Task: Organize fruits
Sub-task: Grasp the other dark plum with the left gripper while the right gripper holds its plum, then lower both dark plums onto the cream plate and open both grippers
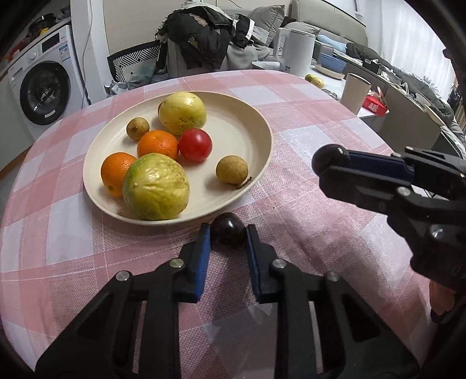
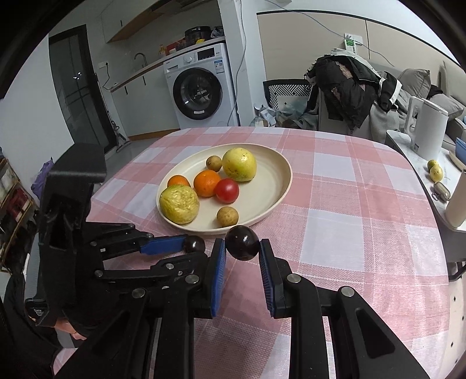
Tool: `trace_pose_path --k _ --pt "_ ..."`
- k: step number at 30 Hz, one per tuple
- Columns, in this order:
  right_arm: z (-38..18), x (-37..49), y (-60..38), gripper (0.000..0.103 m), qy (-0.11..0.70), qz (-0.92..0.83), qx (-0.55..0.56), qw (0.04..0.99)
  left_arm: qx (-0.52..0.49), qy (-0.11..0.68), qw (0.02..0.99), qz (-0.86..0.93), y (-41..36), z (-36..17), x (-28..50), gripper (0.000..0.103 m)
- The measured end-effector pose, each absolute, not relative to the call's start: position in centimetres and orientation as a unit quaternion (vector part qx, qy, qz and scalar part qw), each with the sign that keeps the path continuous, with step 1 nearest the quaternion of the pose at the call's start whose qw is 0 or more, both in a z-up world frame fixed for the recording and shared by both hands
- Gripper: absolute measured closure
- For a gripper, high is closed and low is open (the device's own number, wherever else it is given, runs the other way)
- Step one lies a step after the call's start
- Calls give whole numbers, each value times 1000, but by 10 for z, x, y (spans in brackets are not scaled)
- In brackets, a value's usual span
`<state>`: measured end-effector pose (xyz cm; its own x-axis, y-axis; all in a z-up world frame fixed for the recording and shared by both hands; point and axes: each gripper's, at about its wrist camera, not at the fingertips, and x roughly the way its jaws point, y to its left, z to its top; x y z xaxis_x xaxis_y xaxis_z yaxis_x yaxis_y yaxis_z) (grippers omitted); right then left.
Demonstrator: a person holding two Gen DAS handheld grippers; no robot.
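Home, washing machine [image 2: 201, 87], sofa [image 1: 326, 26]

I see the plate [image 2: 287, 172] in the middle of the table [image 2: 349, 204], with seven fruits in it. Two more fruits [image 2: 242, 242] sit just before it.

On the plate [image 1: 256, 128]: two oranges [image 1: 157, 143], two big yellow-green fruits [image 1: 155, 186], two small brown fruits [image 1: 231, 169], one tomato [image 1: 195, 145]. Two dark plums [image 2: 242, 242], one per gripper. On the side counter, two more yellowish fruits [image 2: 436, 172], possibly, too small to be sure.
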<state>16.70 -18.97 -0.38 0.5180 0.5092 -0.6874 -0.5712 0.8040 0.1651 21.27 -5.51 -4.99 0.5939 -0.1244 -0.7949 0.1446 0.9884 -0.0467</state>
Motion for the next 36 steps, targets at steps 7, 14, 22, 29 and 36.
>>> trace_pose_path --k 7,14,22,29,36 --pt "-4 166 -191 79 378 310 -38 871 5 440 894 -88 -56 -44 203 82" --pt "-5 166 -191 79 373 311 -28 874 -1 406 908 -98 -43 -25 182 82" --pt "-3 164 -187 79 364 316 -29 876 -12 403 912 -81 -14 -19 177 82" --pt "-5 163 -182 79 363 314 -37 876 -27 401 912 -80 4 -23 184 82" --pt "-4 159 -176 79 360 312 -48 878 -30 393 916 -75 11 -20 194 82"
